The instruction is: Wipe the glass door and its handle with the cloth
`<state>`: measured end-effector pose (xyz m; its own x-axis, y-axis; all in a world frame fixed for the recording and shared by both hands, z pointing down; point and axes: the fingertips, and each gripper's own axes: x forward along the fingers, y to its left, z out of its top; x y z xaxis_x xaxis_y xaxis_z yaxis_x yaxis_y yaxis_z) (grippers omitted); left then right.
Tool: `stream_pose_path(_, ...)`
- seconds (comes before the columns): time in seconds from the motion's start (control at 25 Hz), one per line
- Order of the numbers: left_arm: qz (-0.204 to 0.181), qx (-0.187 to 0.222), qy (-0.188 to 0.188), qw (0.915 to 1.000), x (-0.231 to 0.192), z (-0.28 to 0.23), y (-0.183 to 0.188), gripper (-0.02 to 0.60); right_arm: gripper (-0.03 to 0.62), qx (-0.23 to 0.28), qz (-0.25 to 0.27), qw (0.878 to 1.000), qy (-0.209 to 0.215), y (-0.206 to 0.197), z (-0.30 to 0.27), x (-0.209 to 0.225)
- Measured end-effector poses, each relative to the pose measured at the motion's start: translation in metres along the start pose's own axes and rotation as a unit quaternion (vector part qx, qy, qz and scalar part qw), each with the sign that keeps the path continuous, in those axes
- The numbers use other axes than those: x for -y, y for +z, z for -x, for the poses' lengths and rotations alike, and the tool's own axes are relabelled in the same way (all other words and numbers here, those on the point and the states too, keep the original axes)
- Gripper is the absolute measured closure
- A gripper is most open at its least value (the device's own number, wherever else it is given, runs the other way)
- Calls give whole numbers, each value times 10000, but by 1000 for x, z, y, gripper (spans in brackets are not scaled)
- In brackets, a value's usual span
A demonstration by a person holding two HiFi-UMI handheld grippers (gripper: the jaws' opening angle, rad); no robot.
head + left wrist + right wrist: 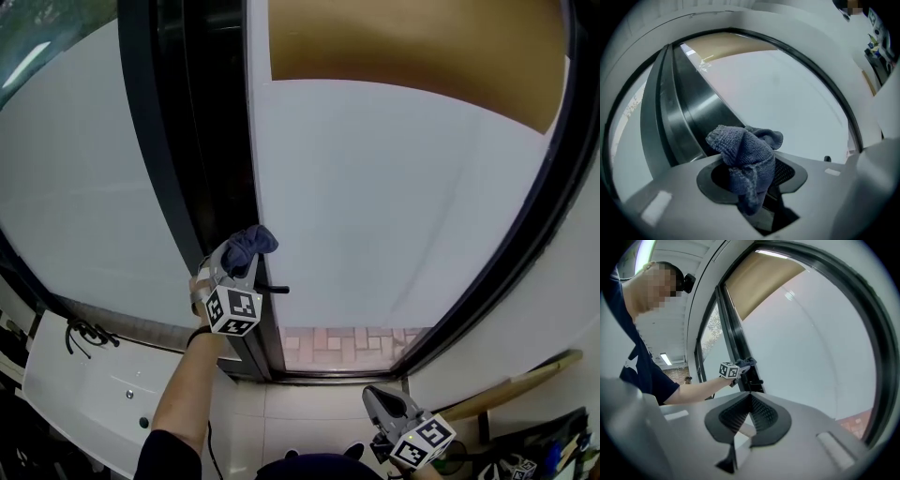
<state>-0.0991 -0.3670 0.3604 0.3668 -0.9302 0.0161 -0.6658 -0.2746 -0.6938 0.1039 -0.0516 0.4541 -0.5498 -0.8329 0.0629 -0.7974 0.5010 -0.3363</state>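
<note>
The left claw [239, 264] pinches a crumpled blue-grey terry cloth [745, 161], whose wad bulges out past the jaw tips. It is held up against the black metal door frame [202, 169], low on the left edge of the frosted white glass door [394, 206]. It sits just above the small black lever handle [275, 289] that juts from that frame. Whether the cloth is pressing on the frame or only close to it, I cannot tell. The right claw [749, 413] hangs low near the floor, well apart from the door, its jaws pressed together on nothing.

The main risk is probably the grip. The cloth is bunched rather than spread, so only a small lump would meet the surface. Dragging it across the glass could tug it loose from the pinch and drop it.

If the wad shifts sideways, the hard jaw tips could strike or scrape the glass instead.

The handle juts out right below the cloth, so a downward stroke may snag the fabric on it.

Most of the pane lies far to the right and above. Reaching it with one arm could mean light, uneven pressure and missed patches.
</note>
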Motion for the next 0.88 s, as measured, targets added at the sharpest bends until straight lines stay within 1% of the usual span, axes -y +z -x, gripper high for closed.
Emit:
stream_pose_path(0.04,-59,-77,34,9999,4,-5,-3,403,592,1,-12,10000,3,2,1,3)
stream_pose_path(0.12,-38,-161,133,9998,9,-14,-3,405,591,7,-51,10000,-7,5,4,12)
stream_pose_path(0.24,170,-180,261,9994,12,-18,3,407,591,-7,-132,9999,-27,7,11,26)
stream_pose_path(0.32,259,-166,254,9992,15,-18,7,407,591,-46,-178,9998,-48,5,15,35)
stream_pose_path(0.44,153,-67,131,9998,27,-21,19,408,591,-57,-257,9996,-61,6,18,44)
stream_pose_path(0.6,-209,179,-312,9991,67,-39,51,410,591,27,-281,9996,-38,14,19,46)
stream_pose_path(0.64,-187,186,-346,9991,74,-44,57,410,591,48,-268,9996,-20,16,19,45)
stream_pose_path(0.76,179,220,-337,9990,79,-47,64,411,591,67,-230,9997,-3,18,23,42)
stream_pose_path(0.8,218,255,-399,9986,81,-47,67,411,592,48,-233,9997,-17,17,24,44)
stream_pose_path(0.88,173,333,-565,9977,89,-50,77,411,591,15,-271,9996,-57,13,26,47)
